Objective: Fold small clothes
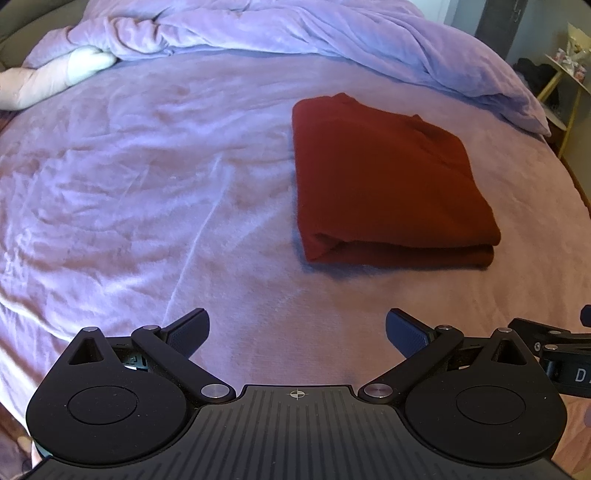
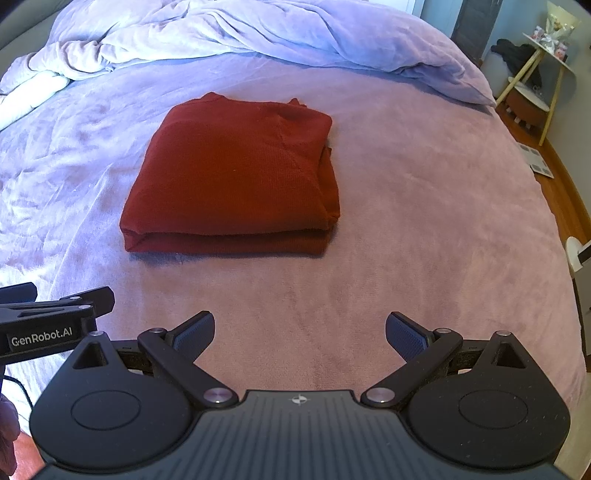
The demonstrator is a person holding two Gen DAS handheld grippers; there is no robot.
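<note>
A: Where do we stand with the red garment [image 2: 232,177]?

B: It lies on the bed [image 2: 406,240], folded into a compact rectangle, several layers stacked, the thick folded edge facing us. In the left wrist view it sits ahead and to the right [image 1: 388,184]; in the right wrist view it is ahead and a little to the left. So it rests between our two lines of sight, well apart from both tools.

A: And our tongs?

B: The left tongs [image 1: 297,330] are spread wide with nothing between the pads. The right tongs [image 2: 300,332] are just as wide and equally empty. Both hover over bare bed cover, near the front edge, side by side.

A: So which step are we in?

B: We judge the folding of this piece as finished, or nearly. The right edge looks a bit uneven, with a lower layer peeking out.

A: What does the next move ask of us?

B: Either we tidy that loose edge with a light pinch and tuck, or we leave it and fetch another piece. We see no other small clothes here, only the rumpled duvet [image 2: 258,33] at the far side.
</note>
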